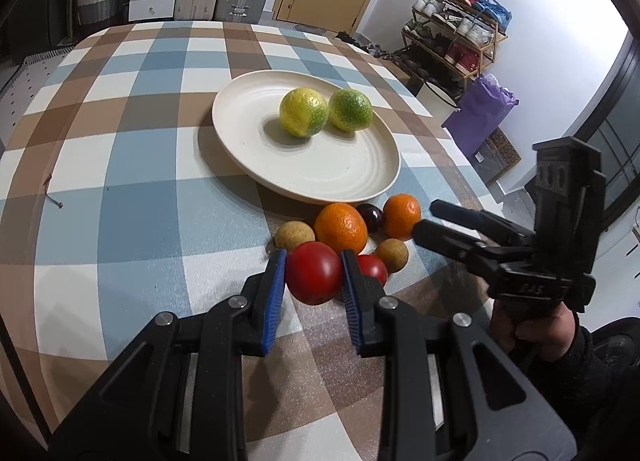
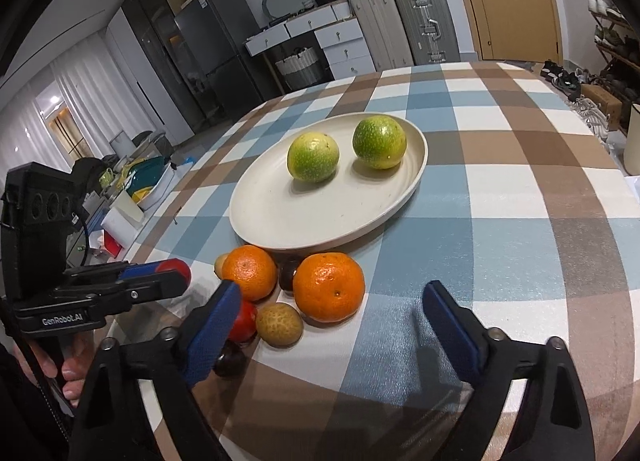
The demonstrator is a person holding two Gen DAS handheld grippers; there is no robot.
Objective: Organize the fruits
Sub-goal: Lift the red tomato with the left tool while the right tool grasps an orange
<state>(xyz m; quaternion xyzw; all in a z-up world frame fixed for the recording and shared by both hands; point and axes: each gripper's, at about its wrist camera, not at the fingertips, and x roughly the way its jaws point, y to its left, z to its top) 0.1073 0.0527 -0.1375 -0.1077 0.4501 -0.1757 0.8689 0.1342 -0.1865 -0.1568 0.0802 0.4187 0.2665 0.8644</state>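
Note:
My left gripper (image 1: 314,275) is shut on a red tomato (image 1: 314,279), held just above the checked cloth at the near edge of a fruit pile. The pile holds a large orange (image 1: 340,227), a smaller orange (image 1: 402,215), a dark plum (image 1: 370,217), two brown longans and a second tomato (image 1: 372,267). My right gripper (image 2: 331,293) is open, its blue pads apart on either side of the nearer orange (image 2: 328,287) without touching it. Behind the pile, a cream plate (image 2: 288,213) carries two green-yellow citrus fruits (image 2: 313,157) (image 2: 379,142).
The table (image 1: 140,221) has a blue, brown and white checked cloth, and its right edge drops off close to the pile. A hand (image 1: 532,329) grips the right tool's handle. Suitcases, drawers and a shoe rack (image 1: 456,33) stand beyond the table.

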